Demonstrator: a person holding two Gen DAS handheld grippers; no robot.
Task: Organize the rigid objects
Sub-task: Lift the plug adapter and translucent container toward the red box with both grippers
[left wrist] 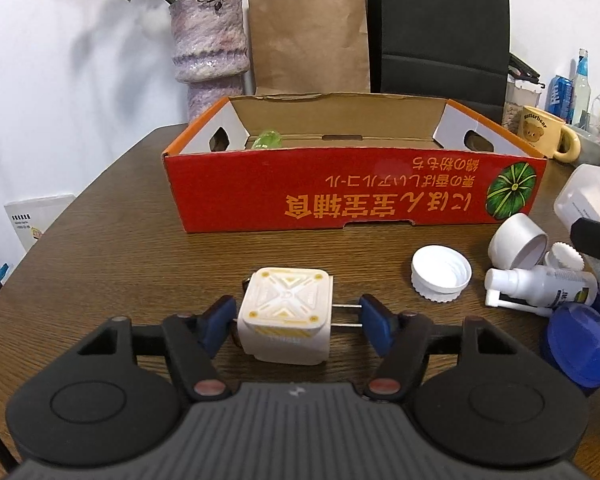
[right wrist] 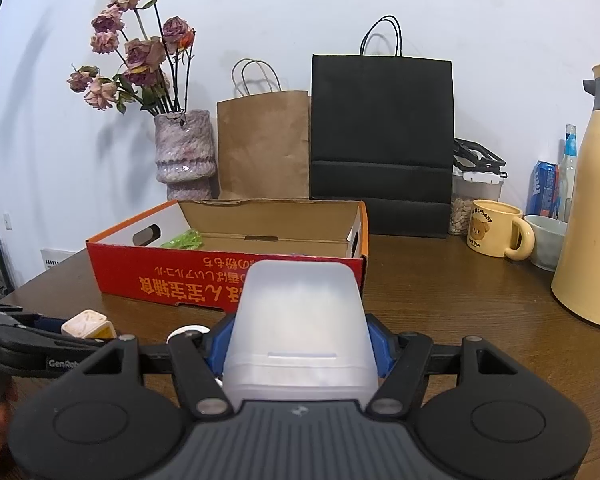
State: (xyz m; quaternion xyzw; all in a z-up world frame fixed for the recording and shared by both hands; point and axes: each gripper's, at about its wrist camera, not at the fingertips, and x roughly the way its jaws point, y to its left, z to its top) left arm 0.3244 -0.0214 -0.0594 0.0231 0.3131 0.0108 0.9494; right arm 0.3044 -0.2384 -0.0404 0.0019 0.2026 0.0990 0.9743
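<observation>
A white cube-shaped charger [left wrist: 286, 318] with yellow markings and metal prongs lies on the brown table. My left gripper [left wrist: 296, 320] has its blue pads on both sides of it: the left pad touches, the right pad meets the prong tips. My right gripper [right wrist: 298, 344] is shut on a translucent white plastic container [right wrist: 300, 324], held above the table. The red cardboard box [left wrist: 356, 192] stands open behind, with a green item [left wrist: 268, 139] inside. The box also shows in the right wrist view [right wrist: 160, 268], as does the charger [right wrist: 86, 324].
At the right lie a white cap [left wrist: 440, 274], a white lid [left wrist: 516, 240], a spray bottle [left wrist: 540, 288] and a blue lid [left wrist: 580, 344]. A vase [right wrist: 184, 152], paper bags [right wrist: 380, 140], a bear mug [right wrist: 496, 234] and a yellow thermos [right wrist: 592, 220] stand at the back.
</observation>
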